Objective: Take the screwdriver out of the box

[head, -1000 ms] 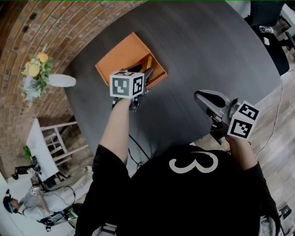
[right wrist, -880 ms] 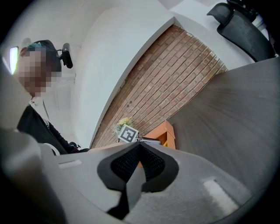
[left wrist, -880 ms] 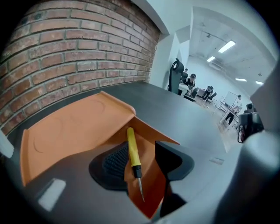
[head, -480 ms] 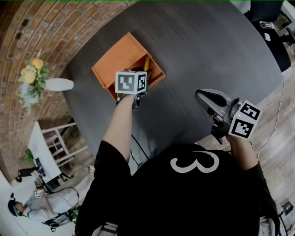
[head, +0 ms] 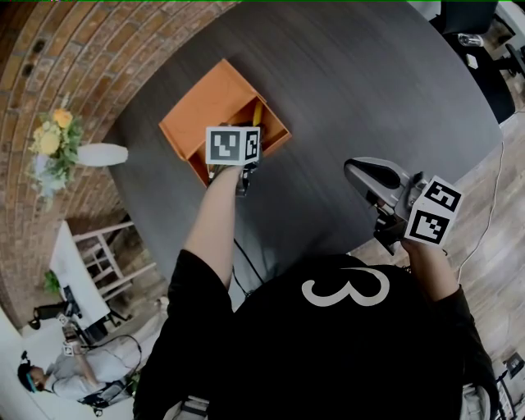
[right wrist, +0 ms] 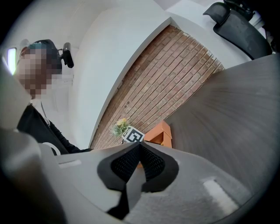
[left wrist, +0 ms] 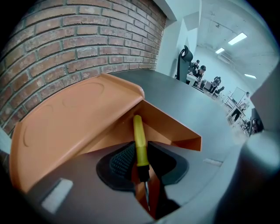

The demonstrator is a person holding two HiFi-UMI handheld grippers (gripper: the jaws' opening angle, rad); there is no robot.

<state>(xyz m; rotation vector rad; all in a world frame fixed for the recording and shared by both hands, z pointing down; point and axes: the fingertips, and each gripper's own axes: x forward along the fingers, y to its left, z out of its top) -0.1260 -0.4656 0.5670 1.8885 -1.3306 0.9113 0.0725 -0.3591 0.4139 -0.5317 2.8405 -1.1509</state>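
Note:
An open orange box (head: 201,102) sits on the dark round table (head: 369,82), toward the brick wall. Inside it lies a screwdriver (left wrist: 139,140) with a yellow handle and a thin metal shaft; its handle end also shows in the head view (head: 257,112). My left gripper (left wrist: 141,159) points steeply down into the box. Its jaws are closing, and the pads (left wrist: 122,161) press on the handle from both sides. Its marker cube (head: 233,145) covers the jaws in the head view. My right gripper (head: 353,171) hovers level near the table's front edge, shut and empty.
A white vase with yellow flowers (head: 90,152) stands at the table's left rim by the brick wall (head: 74,49). A black office chair (head: 467,16) is beyond the far right edge. White shelving (head: 94,254) and a seated person (head: 37,379) are on the floor at lower left.
The left gripper has sunk into the box and its jaws have come in onto the screwdriver handle. The right gripper has stayed where it was.

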